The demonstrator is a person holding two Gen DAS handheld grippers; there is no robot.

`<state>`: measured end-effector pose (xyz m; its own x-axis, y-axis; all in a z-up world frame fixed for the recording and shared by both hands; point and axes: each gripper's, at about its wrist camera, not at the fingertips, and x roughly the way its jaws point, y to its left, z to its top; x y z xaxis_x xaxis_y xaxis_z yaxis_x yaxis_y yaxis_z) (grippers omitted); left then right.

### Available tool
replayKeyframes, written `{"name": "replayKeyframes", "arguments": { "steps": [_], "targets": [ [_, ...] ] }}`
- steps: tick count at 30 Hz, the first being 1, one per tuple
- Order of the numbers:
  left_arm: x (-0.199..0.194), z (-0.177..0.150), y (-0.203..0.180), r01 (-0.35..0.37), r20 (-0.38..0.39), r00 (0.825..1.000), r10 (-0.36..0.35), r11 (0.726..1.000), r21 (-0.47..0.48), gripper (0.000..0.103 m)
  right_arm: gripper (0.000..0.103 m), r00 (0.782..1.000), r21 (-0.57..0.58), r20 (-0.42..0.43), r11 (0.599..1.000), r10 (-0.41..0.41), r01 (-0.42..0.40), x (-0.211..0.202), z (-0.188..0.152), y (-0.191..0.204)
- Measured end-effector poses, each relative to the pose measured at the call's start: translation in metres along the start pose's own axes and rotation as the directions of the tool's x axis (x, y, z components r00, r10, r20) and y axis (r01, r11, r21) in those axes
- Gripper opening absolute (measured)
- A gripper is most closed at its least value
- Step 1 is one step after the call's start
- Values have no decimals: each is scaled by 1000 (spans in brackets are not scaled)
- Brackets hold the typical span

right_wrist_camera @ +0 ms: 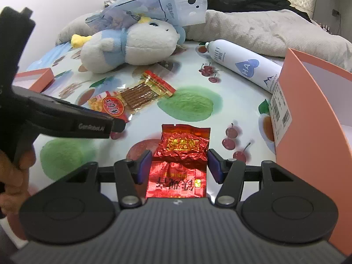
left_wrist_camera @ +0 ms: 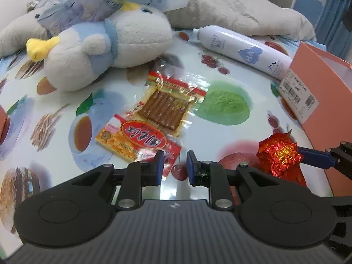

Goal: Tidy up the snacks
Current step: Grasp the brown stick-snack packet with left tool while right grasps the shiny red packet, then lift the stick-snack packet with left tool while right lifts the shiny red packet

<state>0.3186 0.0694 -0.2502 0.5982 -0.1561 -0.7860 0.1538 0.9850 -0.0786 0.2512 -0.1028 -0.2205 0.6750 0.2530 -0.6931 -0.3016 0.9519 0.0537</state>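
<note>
Left wrist view: left gripper (left_wrist_camera: 175,167) fingers narrow but parted, nothing between them, hovering over counter (left_wrist_camera: 220,145). Two snack packets (left_wrist_camera: 154,118) lying at 12 o'clock, overlapping. Red foil packet (left_wrist_camera: 278,154) at 3 o'clock, held in the other tool.

Right wrist view: right gripper (right_wrist_camera: 178,165) fingers clamped on that packet's sides. Orange box (right_wrist_camera: 312,118) open at 3 o'clock. Judged step: carrying packet to box; next, swing right and release. Fruit-print cloth on counter; plush toy (right_wrist_camera: 134,46), white bottle (right_wrist_camera: 242,66), bedding behind.
</note>
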Motion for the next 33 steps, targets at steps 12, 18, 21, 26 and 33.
{"name": "replayKeyframes", "arguments": {
  "steps": [12,18,21,26,33],
  "targets": [
    [35,43,7,4,17,1000,-6,988,151,86,58,1000,6,-20,1000,-11,11,8,0,0],
    [68,55,16,7,-7,1000,-6,985,174,90,58,999,17,-36,1000,-7,8,16,0,-2],
    [72,56,16,17,2,1000,-17,985,169,90,58,999,25,-44,1000,-8,9,19,0,-4],
    [71,55,13,24,-8,1000,-23,985,170,86,58,999,38,-48,999,-11,13,24,2,-7],
    [57,48,8,37,-20,999,-34,988,150,62,58,999,32,-42,999,-14,15,22,6,-5]
  ]
}}
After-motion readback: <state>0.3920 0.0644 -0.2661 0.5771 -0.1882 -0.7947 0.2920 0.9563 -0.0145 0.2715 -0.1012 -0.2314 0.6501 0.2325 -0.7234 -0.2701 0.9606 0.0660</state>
